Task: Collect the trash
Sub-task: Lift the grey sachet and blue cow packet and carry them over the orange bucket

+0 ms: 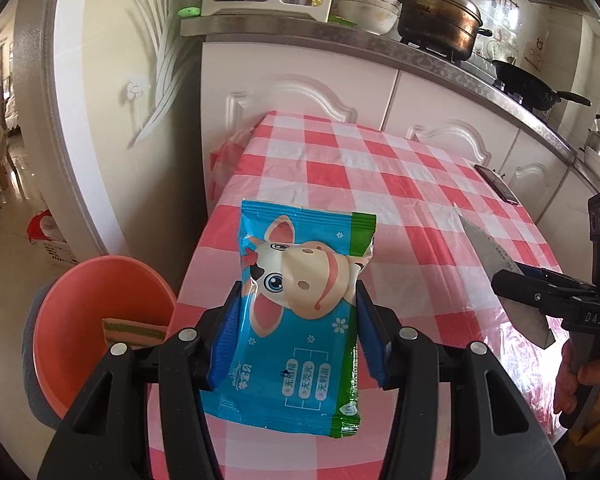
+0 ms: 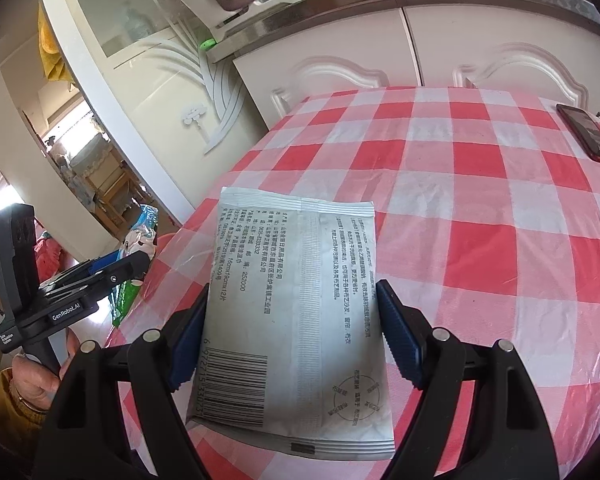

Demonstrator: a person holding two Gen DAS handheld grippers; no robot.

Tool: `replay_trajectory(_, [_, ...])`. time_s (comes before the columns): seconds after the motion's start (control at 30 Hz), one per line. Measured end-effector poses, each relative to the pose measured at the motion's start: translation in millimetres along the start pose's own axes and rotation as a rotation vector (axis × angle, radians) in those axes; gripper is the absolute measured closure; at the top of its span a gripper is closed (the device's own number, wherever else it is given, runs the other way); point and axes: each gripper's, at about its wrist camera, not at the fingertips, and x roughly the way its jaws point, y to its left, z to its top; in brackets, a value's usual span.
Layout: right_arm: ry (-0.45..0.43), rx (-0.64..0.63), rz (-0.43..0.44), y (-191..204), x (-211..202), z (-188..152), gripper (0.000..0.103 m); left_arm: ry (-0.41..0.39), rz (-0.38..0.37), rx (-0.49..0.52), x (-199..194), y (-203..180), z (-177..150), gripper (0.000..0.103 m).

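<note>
My left gripper (image 1: 298,300) is shut on a blue wipe packet (image 1: 296,264) with a cartoon cow, held above the left end of the red-and-white checked table (image 1: 400,184). An orange basin (image 1: 72,304) stands lower down, left of the table edge, with a striped flat piece (image 1: 134,330) inside. My right gripper (image 2: 294,296) is shut on a grey-white packet (image 2: 300,280) that shows printed text and a barcode, over the table (image 2: 480,200). The right wrist view shows the left gripper (image 2: 138,260) and its blue packet (image 2: 140,236) at the left; the left wrist view shows the right gripper (image 1: 504,280) at the right.
A dark phone (image 2: 588,136) lies at the table's far right edge. White kitchen cabinets (image 1: 320,92) stand behind the table, with pots (image 1: 440,16) and a wok on the counter. A white curved door frame and a basket on the floor are at the left. A hand (image 2: 32,376) holds each grip.
</note>
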Motion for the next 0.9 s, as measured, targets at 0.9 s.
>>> replay_trajectory(0.9, [0.084, -0.163, 0.072, 89.8, 46.8, 27.9, 0.025, -0.033, 0.236, -0.109, -21.6, 91.7, -10.6, 0.049])
